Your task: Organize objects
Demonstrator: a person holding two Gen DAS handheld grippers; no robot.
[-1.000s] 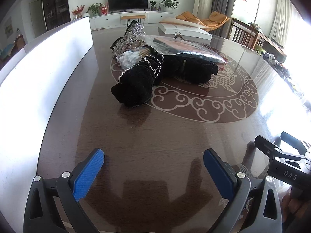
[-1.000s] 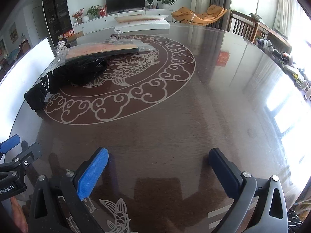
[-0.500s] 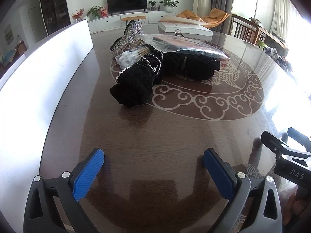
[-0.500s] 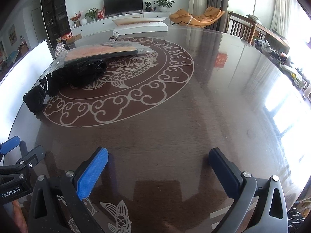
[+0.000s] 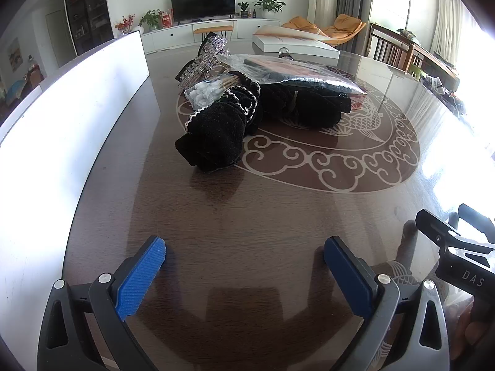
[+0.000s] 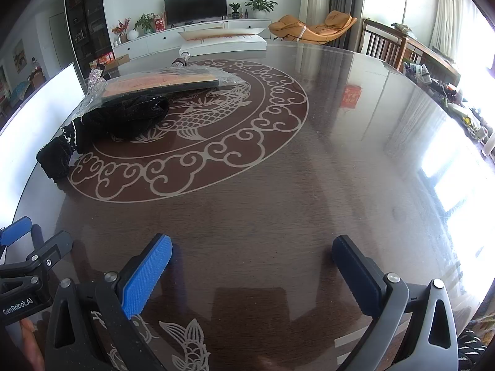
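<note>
Plastic bag [image 5: 297,72] around flat packet

A television [image 5: 202,3] stands at twelve o'clock on a long white cabinet [image 6: 198,35], potted plants [image 5: 268,3] beside it. Orange lounge chairs [image 6: 312,26] sit at one o'clock — wooden chairs [image 5: 391,50] at two, near bright curtained windows [image 5: 445,15].

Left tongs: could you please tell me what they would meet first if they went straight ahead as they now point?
Probably the black knitted bundle; only bare table lies between it and the open left tongs, though depth is unclear.
</note>
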